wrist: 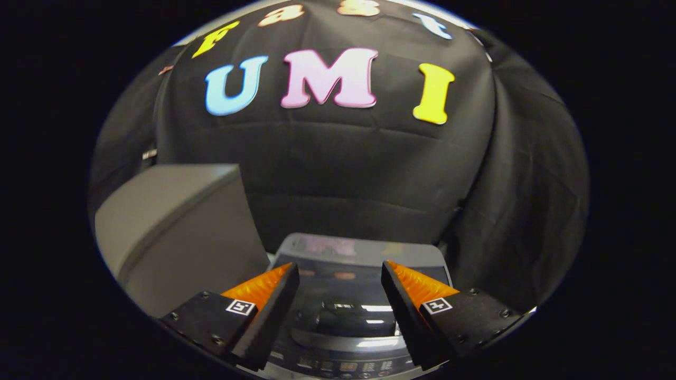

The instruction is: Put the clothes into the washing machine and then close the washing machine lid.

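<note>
1. Gripper (340,272) held above the washing machine (364,248), fingers spread wide with nothing between them.
2. Machine directly below and just ahead of the fingers; glossy dark lid (343,316) seen through the gap, lying flat and apparently down over the tub, with room lights reflected in it.
3. Row of small buttons on the control strip (343,365) nearest the gripper, so the approach seems to come from the front of the machine.
4. Grey box-like object (174,232) standing left of the machine, just beside it; what it is cannot be told.
5. No clothes to be made out; whether already inside under the lid or somewhere else cannot be told.
6. Fingers likely kept apart and high for a clear look at the lid before any reach down.
7. Black cloth wall (343,174) close behind the machine, leaving little space beyond it.
</note>
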Demonstrator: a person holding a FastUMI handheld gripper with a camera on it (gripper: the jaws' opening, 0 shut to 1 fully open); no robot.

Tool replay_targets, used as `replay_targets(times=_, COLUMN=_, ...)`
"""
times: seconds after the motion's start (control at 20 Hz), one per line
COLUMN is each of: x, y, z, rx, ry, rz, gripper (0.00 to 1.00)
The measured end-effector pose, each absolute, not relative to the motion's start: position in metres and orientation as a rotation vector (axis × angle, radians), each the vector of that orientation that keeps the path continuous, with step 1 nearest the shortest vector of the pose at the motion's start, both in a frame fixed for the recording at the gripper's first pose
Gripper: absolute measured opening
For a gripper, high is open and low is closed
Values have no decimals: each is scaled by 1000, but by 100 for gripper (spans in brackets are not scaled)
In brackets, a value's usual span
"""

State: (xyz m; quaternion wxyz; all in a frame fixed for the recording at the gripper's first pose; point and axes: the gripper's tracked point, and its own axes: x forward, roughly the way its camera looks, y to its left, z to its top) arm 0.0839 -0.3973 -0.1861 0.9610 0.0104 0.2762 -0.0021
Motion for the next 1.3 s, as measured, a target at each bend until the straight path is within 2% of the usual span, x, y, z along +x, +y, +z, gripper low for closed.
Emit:
replay_targets(times=0.25, x=113, y=-368, z=-71, rx=86, ry=327, rz=-17, gripper=99)
replay_targets(times=0.45, x=99, y=-326, z=-10, rx=85, ry=147, rz=36, gripper=99)
replay_targets(times=0.7, x=94, y=-329, z=-5, rx=53, ry=99, rz=73, gripper=98)
replay_targets(times=1.3, x=97, y=-329, z=-3, rx=58, ry=138, rz=32, gripper=97)
